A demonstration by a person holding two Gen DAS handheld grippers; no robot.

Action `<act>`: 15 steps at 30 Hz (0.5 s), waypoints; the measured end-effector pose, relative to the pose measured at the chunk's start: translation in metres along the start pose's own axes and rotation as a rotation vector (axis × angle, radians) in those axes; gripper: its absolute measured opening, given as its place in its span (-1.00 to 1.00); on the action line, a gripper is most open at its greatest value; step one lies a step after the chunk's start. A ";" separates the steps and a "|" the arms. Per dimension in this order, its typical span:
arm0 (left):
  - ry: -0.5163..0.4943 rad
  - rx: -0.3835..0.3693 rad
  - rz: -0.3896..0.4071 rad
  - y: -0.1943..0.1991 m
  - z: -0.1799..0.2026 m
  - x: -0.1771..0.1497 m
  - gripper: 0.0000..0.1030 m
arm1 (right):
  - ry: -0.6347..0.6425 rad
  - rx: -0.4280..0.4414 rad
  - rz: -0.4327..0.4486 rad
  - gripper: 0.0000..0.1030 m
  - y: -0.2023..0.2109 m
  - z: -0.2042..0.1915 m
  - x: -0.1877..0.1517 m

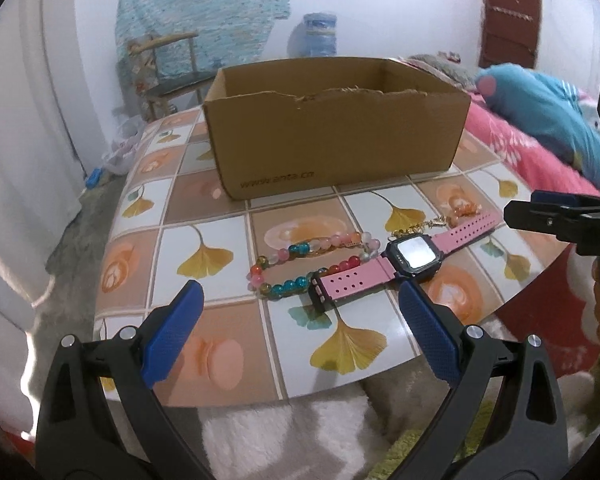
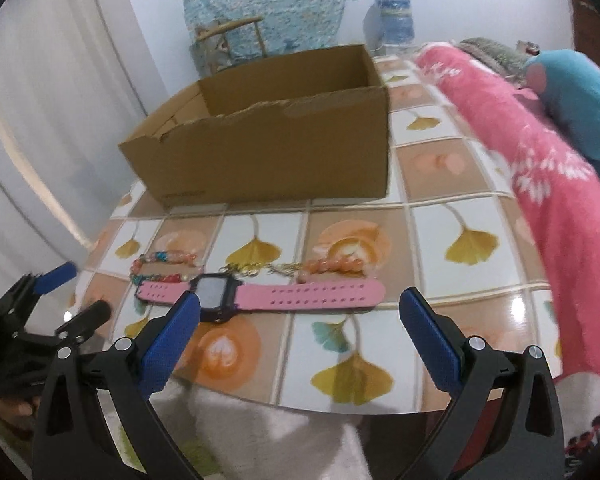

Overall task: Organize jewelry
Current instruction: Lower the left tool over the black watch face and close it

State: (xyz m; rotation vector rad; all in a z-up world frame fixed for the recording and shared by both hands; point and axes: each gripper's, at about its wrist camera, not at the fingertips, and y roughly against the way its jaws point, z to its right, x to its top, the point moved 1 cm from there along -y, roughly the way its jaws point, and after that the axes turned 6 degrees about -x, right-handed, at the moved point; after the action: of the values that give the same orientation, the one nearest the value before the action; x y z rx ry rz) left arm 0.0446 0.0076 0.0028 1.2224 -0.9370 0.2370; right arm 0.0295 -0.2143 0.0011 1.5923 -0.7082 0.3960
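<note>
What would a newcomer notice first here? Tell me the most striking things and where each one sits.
The pink watch lies flat across the tiled table, just ahead of the open left gripper. A colourful bead bracelet lies right beside the watch on its left end, and an orange and gold bracelet lies just behind the strap. The open cardboard box stands behind them all, and the right gripper hovers open over the table's near edge.

left gripper (image 1: 300, 296): black frame, silver screws | right gripper (image 2: 300, 304): blue textured pads (image 2: 430, 338)
</note>
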 end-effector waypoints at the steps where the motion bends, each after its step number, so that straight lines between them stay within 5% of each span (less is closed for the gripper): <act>1: -0.007 0.005 0.001 -0.001 0.000 0.001 0.83 | 0.009 0.016 -0.005 0.89 -0.001 -0.003 0.000; 10: -0.041 -0.036 -0.003 -0.009 0.008 0.002 0.83 | 0.053 0.080 -0.036 0.89 -0.010 -0.018 -0.003; 15: -0.038 -0.050 -0.026 -0.017 0.007 0.001 0.56 | 0.040 0.110 -0.048 0.89 -0.014 -0.020 -0.003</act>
State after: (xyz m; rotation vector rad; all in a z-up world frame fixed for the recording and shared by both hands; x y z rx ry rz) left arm 0.0524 -0.0052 -0.0075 1.1959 -0.9545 0.1697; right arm 0.0390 -0.1936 -0.0084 1.6969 -0.6257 0.4368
